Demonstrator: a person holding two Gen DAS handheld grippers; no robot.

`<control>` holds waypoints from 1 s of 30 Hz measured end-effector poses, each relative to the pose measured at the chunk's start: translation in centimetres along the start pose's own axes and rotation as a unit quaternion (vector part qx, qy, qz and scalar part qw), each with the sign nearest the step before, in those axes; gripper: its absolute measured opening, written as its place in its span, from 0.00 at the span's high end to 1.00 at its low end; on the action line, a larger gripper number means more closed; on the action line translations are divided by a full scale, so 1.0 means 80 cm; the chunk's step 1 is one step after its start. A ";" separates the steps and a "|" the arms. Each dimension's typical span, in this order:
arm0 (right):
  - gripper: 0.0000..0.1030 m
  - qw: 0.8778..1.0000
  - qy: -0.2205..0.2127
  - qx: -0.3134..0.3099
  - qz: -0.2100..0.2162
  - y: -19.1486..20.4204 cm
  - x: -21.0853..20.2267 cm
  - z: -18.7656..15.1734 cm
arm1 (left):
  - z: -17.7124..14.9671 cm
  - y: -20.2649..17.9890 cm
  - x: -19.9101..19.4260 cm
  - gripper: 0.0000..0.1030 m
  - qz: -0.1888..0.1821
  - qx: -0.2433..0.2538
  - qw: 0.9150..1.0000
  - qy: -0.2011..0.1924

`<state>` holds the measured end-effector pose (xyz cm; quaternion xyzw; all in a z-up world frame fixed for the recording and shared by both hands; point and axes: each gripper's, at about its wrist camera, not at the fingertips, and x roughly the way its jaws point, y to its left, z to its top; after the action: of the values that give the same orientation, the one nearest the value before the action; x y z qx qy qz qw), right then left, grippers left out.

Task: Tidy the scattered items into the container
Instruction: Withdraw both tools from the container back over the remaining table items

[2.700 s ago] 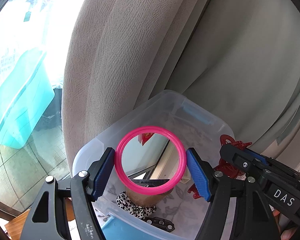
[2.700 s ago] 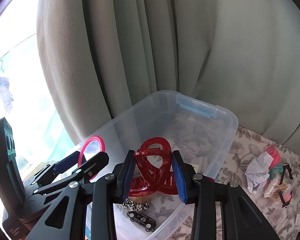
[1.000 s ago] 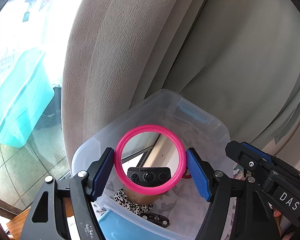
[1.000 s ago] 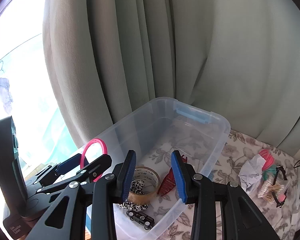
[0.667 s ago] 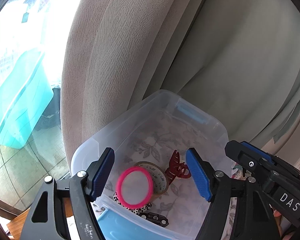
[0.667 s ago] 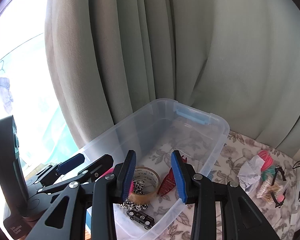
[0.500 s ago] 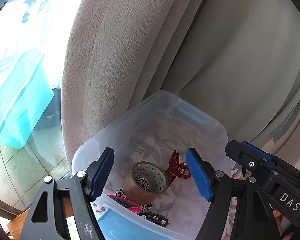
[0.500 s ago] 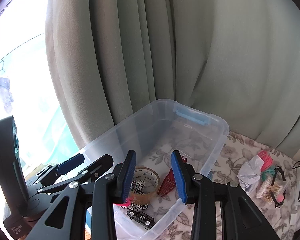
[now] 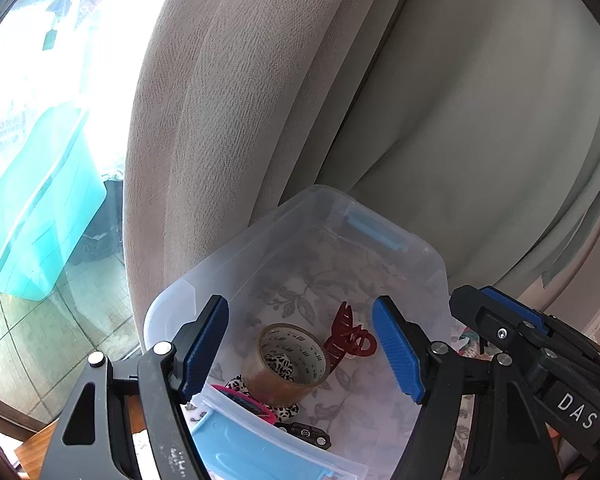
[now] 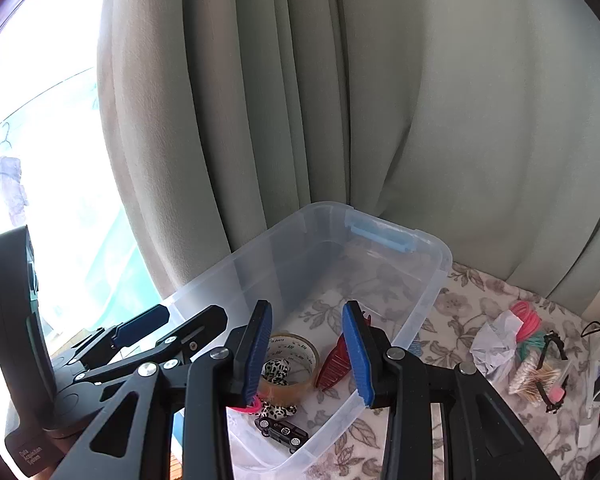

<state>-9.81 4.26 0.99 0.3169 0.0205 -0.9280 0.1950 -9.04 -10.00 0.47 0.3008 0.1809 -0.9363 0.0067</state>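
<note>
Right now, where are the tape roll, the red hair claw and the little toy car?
tape roll [image 9: 286,360], left wrist view, inner cardboard wall
red hair claw [image 9: 350,340], left wrist view, its looped middle
toy car [image 10: 282,432], right wrist view, its roof

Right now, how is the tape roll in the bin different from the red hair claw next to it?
The tape roll is a brown ring standing on its flat side, with a leopard-print scrunchie showing in its core; the red hair claw is toothed, translucent red and lies on its side. The roll looks bulkier. Both rest inside the clear bin, close together.
</note>
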 end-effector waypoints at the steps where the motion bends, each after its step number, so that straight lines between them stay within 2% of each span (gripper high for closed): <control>1: 0.61 1.000 -0.001 0.001 0.000 0.000 -0.003 0.000 | 0.001 -0.001 -0.002 0.27 -0.001 0.001 1.000 -0.001; 15: 0.61 0.998 -0.043 0.031 -0.016 -0.025 -0.075 -0.012 | 0.002 -0.048 -0.055 0.27 -0.008 0.040 0.999 -0.032; 23: 0.61 0.994 -0.079 0.068 -0.026 -0.057 -0.133 -0.026 | -0.002 -0.098 -0.088 0.27 -0.023 0.080 0.995 -0.048; 30: 0.61 0.987 -0.105 0.112 -0.044 -0.098 -0.181 -0.043 | -0.016 -0.148 -0.103 0.27 -0.034 0.120 0.991 -0.046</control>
<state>-0.29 17.13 6.16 0.2359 -0.0905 -0.9603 0.1181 -3.01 0.73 8.15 0.2498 0.0772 -0.9637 -0.0533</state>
